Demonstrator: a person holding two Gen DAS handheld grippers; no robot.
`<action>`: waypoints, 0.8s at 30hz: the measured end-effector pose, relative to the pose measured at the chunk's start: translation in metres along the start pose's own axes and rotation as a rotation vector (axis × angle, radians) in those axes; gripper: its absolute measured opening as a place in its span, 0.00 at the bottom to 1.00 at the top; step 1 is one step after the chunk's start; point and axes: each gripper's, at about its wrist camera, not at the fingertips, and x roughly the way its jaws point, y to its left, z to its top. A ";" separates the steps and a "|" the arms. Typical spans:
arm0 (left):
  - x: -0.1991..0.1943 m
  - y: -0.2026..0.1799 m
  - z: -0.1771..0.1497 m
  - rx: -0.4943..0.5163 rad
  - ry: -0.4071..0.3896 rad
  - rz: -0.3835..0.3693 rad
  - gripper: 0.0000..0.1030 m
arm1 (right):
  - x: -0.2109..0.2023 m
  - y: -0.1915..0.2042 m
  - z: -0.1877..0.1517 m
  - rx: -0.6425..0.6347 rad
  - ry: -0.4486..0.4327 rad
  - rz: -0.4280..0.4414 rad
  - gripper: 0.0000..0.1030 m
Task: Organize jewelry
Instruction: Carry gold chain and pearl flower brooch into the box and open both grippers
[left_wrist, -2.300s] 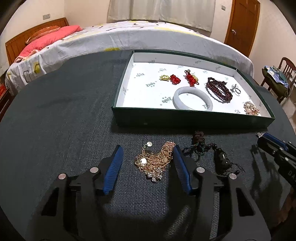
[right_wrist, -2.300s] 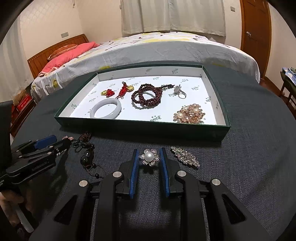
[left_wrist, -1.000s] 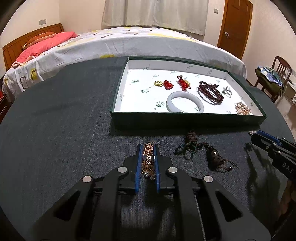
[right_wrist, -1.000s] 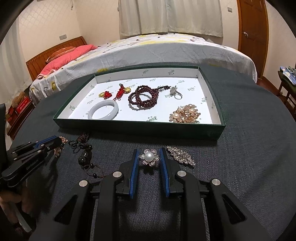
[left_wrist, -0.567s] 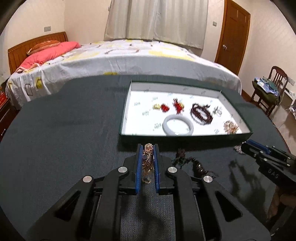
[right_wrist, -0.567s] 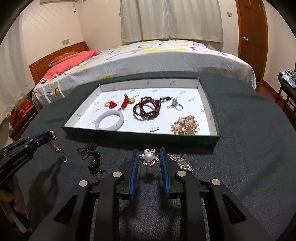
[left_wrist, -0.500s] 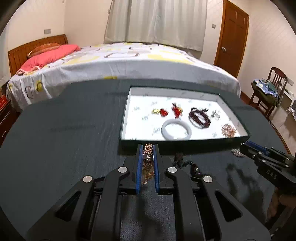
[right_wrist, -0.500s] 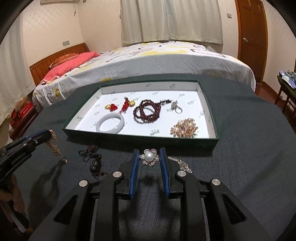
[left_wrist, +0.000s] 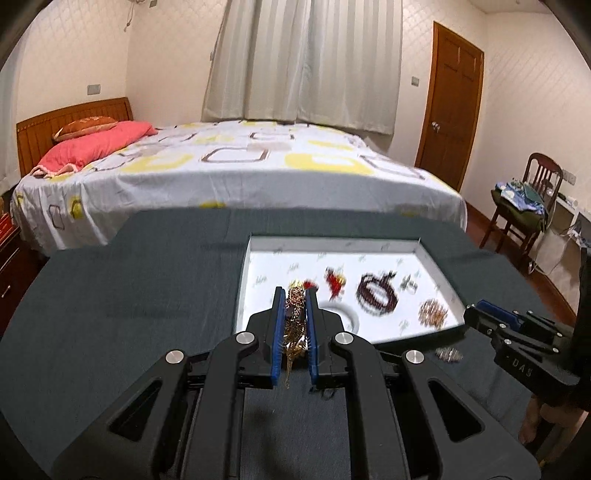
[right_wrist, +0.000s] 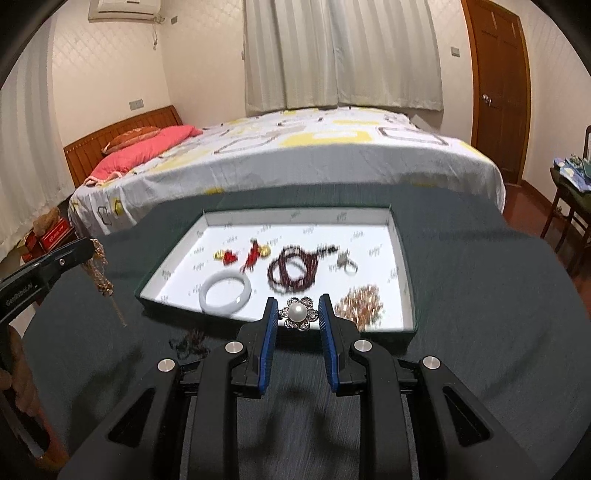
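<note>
My left gripper (left_wrist: 295, 295) is shut on a gold chain necklace (left_wrist: 294, 321) and holds it raised above the dark table, in front of the green tray (left_wrist: 243, 280). The necklace dangles from that gripper in the right wrist view (right_wrist: 101, 273). My right gripper (right_wrist: 298, 302) is shut on a pearl flower brooch (right_wrist: 298, 313), raised before the tray's near wall (right_wrist: 369, 338). The tray holds a white bangle (right_wrist: 225, 291), a dark red bead bracelet (right_wrist: 291, 269), red charms (right_wrist: 251, 258), a silver ring (right_wrist: 347, 263) and a gold brooch (right_wrist: 362, 304).
A dark cord necklace (right_wrist: 190, 341) and a crystal brooch (left_wrist: 448, 354) lie on the table in front of the tray. A bed (left_wrist: 221, 166) stands behind the table. A chair (left_wrist: 528, 199) with clothes stands at the right, near a wooden door (left_wrist: 454, 110).
My left gripper shut on the gold necklace and lifted it off the table. Both grippers rose and moved toward the tray, each with its piece.
</note>
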 end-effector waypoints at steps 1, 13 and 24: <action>0.001 -0.001 0.004 0.002 -0.007 -0.003 0.11 | -0.001 -0.001 0.005 0.000 -0.011 0.002 0.23; 0.029 -0.017 0.055 0.025 -0.109 -0.039 0.11 | 0.002 -0.011 0.067 -0.023 -0.140 -0.027 0.23; 0.089 -0.017 0.047 0.009 -0.050 -0.052 0.11 | 0.052 -0.024 0.060 0.000 -0.081 -0.044 0.23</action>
